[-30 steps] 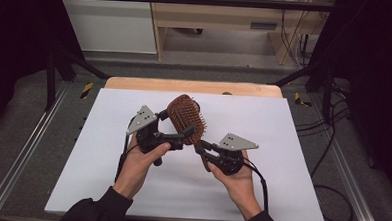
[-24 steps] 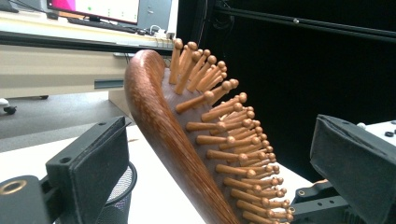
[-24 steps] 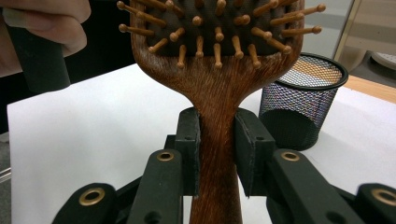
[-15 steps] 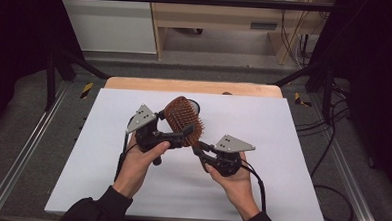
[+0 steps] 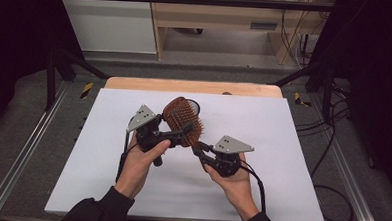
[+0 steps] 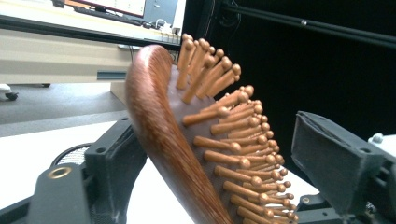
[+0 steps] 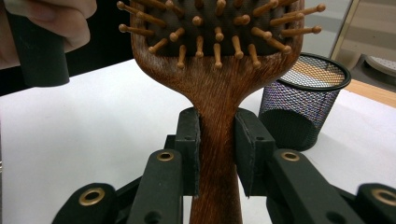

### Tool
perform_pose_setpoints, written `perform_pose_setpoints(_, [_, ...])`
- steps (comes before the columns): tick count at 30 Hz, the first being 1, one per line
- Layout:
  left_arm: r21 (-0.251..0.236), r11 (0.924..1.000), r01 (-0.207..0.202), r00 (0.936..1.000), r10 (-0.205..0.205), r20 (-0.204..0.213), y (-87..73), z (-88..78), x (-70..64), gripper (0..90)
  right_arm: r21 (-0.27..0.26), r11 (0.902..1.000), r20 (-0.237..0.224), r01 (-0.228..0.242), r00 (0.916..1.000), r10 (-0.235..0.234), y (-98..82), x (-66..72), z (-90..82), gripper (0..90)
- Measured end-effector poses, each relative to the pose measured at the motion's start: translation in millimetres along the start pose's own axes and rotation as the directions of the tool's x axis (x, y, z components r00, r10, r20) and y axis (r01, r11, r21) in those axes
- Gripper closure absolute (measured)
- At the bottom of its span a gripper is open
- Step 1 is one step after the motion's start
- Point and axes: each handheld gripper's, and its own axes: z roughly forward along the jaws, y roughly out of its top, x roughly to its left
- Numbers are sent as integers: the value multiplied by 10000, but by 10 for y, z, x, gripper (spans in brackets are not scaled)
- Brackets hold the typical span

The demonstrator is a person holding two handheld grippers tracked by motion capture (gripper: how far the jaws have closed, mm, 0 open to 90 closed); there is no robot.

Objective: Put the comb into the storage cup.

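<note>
No brand, label or writing readable on anything here.

My right gripper [image 7: 217,154] is clenched on the handle of the wooden hairbrush [image 5: 182,121], both pads pressed flat against the neck just below the head. The brush is held up off the white table [image 5: 283,124], head tilted away from me, bristles with their round tips facing up and toward my right.

My left gripper [image 6: 224,158] sits around the brush head. Its jaws have just been closing, with the head between them. In the left gripper view one pad lies against the smooth wooden back; the other pad [image 6: 334,158] stands apart from the bristle tips, so nothing is gripped on that side yet.

A black mesh cup [image 7: 303,100] stands on the table just behind the brush, partly hidden by the head from above. A wooden strip [image 5: 192,86] runs along the table's far edge.
</note>
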Motion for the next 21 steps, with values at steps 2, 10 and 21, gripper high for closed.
perform_pose_setpoints(2, [-22, 9999, 144, 9999, -144, 32, 9, -6, 13, 206, 2, 10000, 14, -6, 10000, 6, -1, 0, 1, 726])
perform_pose_setpoints(10, [-86, 9981, 605, 9982, -605, 22, 45, -33, 73, 269, -42, 10000, 37, 29, 10000, -29, -2, 1, 0, 726])
perform_pose_setpoints(21, [4, 9932, 1168, 9929, -1168, 238, 128, -50, 56, 325, -69, 9999, 102, 122, 9999, -122, -16, 7, 10, 726])
